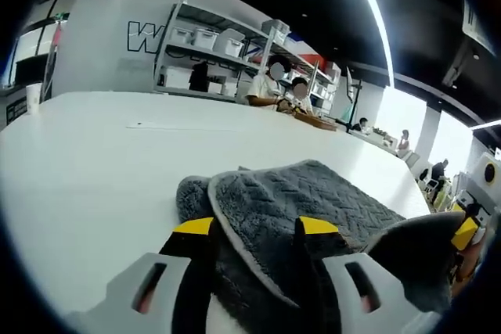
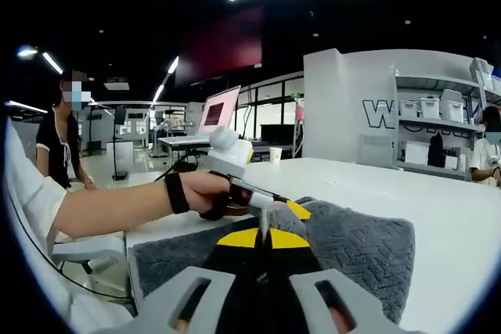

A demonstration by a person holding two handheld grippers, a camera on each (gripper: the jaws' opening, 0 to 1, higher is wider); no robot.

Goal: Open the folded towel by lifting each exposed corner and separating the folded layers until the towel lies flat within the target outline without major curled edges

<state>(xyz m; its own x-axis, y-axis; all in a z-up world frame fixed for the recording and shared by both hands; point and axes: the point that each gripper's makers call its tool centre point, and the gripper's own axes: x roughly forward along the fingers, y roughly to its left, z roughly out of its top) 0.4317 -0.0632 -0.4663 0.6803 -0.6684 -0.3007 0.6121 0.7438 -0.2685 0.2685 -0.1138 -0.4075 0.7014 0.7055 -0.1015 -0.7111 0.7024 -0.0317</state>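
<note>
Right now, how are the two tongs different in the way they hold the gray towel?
The left tongs stand apart, with a folded edge of the towel between the tips. The right tongs are pinched together on a thin towel edge. The left tongs reach over the white table; the right tongs sit beside the person's hand. Both have yellow tips and grip the same gray towel.

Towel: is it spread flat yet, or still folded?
Still folded. In the left gripper view the towel has a layer doubled over, its edge curling between the left gripper's jaws.
</note>
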